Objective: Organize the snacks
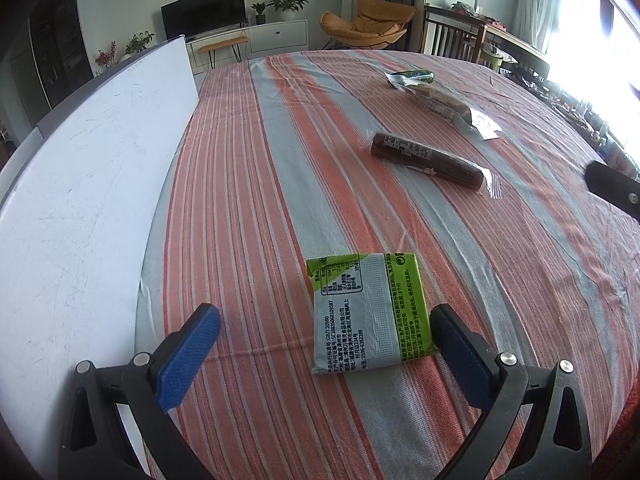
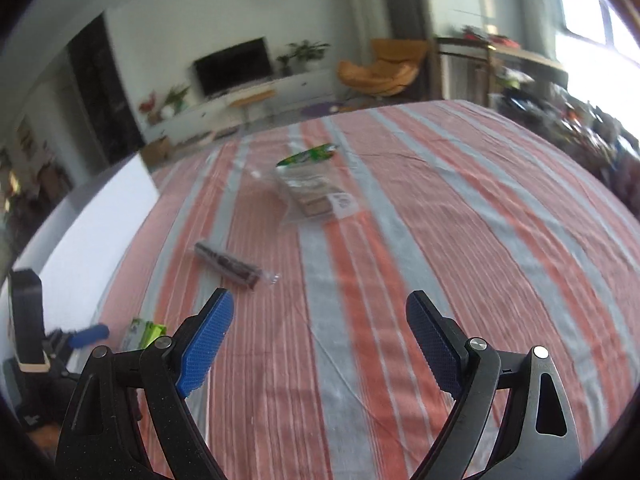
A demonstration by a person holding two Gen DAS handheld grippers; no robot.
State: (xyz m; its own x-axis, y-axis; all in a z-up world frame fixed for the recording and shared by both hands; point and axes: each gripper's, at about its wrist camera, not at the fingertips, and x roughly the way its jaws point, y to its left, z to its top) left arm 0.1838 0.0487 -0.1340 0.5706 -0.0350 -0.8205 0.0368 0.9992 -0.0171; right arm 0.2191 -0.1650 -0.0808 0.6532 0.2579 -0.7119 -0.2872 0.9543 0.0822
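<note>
Striped cloth in orange, grey and white covers the tabletop (image 1: 280, 152), with a living room beyond: television, potted plants, an orange chair. Along the left edge stands a white board (image 1: 92, 184). And the left tool (image 1: 326, 330) sits low over the cloth, fingers spread wide, nothing gripped; the green-and-white snack packet (image 1: 366, 312) lies flat between them, closer to the right finger, contact unclear. Farther out, a dark sausage-shaped snack (image 1: 430, 162) in clear wrap rests alone, and beyond it a clear bag of biscuits (image 1: 444, 106) lies just beside a green wrapper (image 1: 412, 77). Over to the right tool (image 2: 320, 330): wide open too, empty, poised above bare cloth, well apart from every snack. Its view is blurred.
</note>
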